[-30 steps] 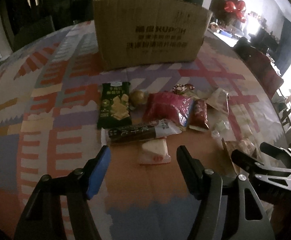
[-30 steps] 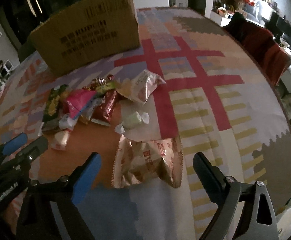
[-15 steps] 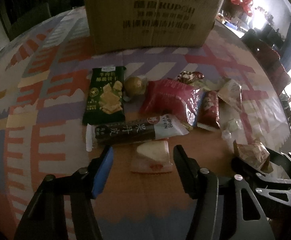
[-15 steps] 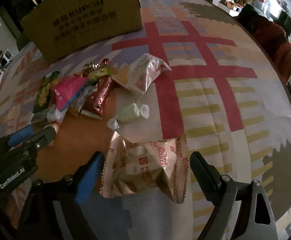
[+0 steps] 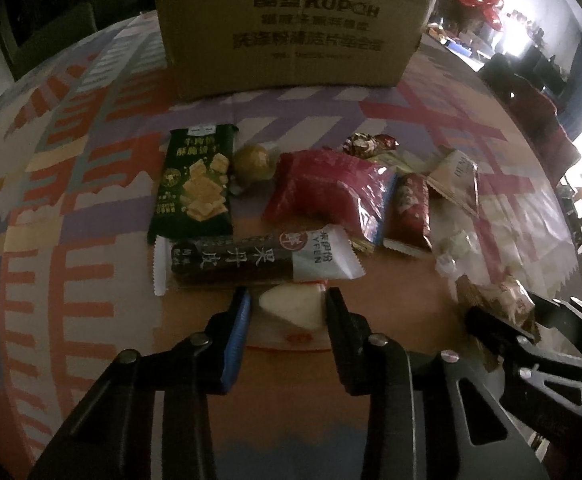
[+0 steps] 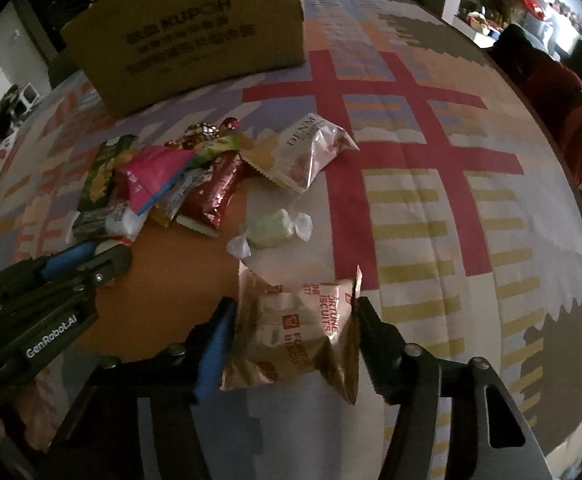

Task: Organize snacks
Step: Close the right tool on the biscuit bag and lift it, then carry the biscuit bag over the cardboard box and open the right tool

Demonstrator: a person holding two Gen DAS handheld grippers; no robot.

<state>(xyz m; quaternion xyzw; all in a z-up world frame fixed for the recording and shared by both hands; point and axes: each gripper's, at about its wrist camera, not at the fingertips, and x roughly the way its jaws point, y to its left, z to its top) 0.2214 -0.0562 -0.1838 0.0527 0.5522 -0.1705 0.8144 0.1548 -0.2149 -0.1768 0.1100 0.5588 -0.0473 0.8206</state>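
Note:
My left gripper (image 5: 287, 304) has its jaws pressed on both sides of a small white wrapped pastry (image 5: 293, 310) lying on the table. My right gripper (image 6: 293, 314) is closed against the sides of a gold fortune-biscuit bag (image 6: 299, 328), which bulges between the fingers. A pile of snacks lies beyond: a green cracker pack (image 5: 195, 184), a dark long bar (image 5: 251, 258), a red bag (image 5: 331, 192), a small dark-red pack (image 5: 409, 212), a clear pouch (image 6: 311, 152) and a pale green candy (image 6: 273, 228).
A large cardboard box (image 5: 291, 24) stands at the back of the table, behind the snacks. The table wears a patterned cloth (image 6: 431, 184). A dark red chair (image 6: 559, 96) stands past the right edge. The left gripper also shows in the right wrist view (image 6: 71, 260).
Both grippers moved forward and down and narrowed. The left one has closed around the white pastry and the right one around the fortune-biscuit bag.

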